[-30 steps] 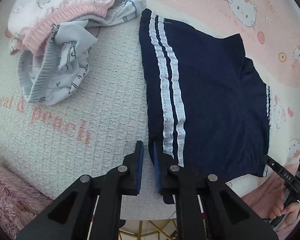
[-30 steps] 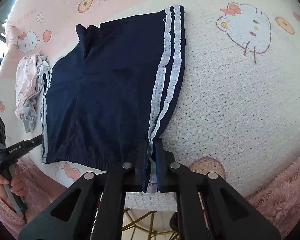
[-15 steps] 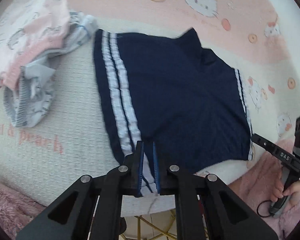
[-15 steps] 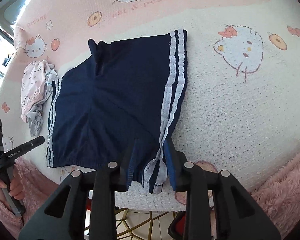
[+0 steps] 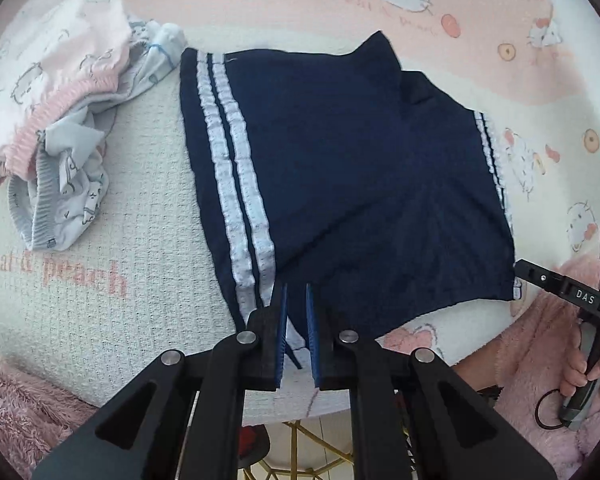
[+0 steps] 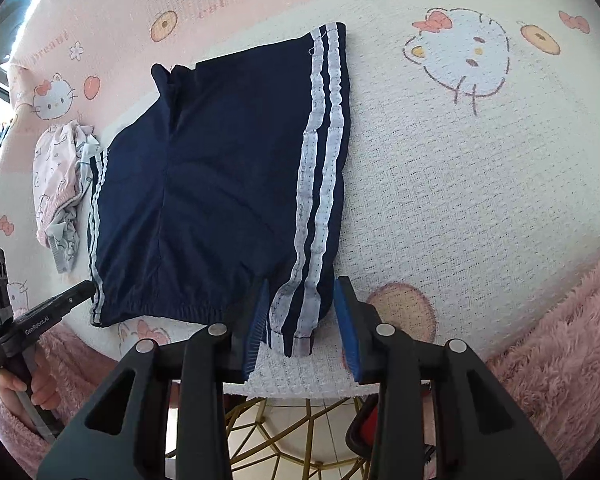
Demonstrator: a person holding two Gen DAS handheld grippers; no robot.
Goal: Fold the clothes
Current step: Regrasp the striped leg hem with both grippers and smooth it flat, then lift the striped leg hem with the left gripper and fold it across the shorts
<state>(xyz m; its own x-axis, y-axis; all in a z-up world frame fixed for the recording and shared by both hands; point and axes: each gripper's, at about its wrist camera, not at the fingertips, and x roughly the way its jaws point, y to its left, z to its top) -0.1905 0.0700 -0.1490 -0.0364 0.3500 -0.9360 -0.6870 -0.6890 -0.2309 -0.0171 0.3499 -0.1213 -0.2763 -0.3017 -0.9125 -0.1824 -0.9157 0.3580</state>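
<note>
Navy shorts (image 5: 340, 168) with white side stripes lie flat on the Hello Kitty cloth, waistband toward me; they also show in the right wrist view (image 6: 228, 184). My left gripper (image 5: 296, 304) is nearly closed, its fingers pinching the waistband's left striped corner. My right gripper (image 6: 300, 304) is open, its blue pads (image 6: 346, 312) on either side of the right striped waistband corner, which lies loose between them.
A pile of pink and grey printed clothes (image 5: 56, 128) sits left of the shorts, also seen in the right wrist view (image 6: 60, 184). The table's front edge (image 6: 308, 380) lies just below the waistband. Gold table legs (image 6: 284, 436) show beneath.
My right gripper has opened and let go of the striped waistband corner, backing off slightly. My left gripper has moved right onto the left waistband corner and closed on it.
</note>
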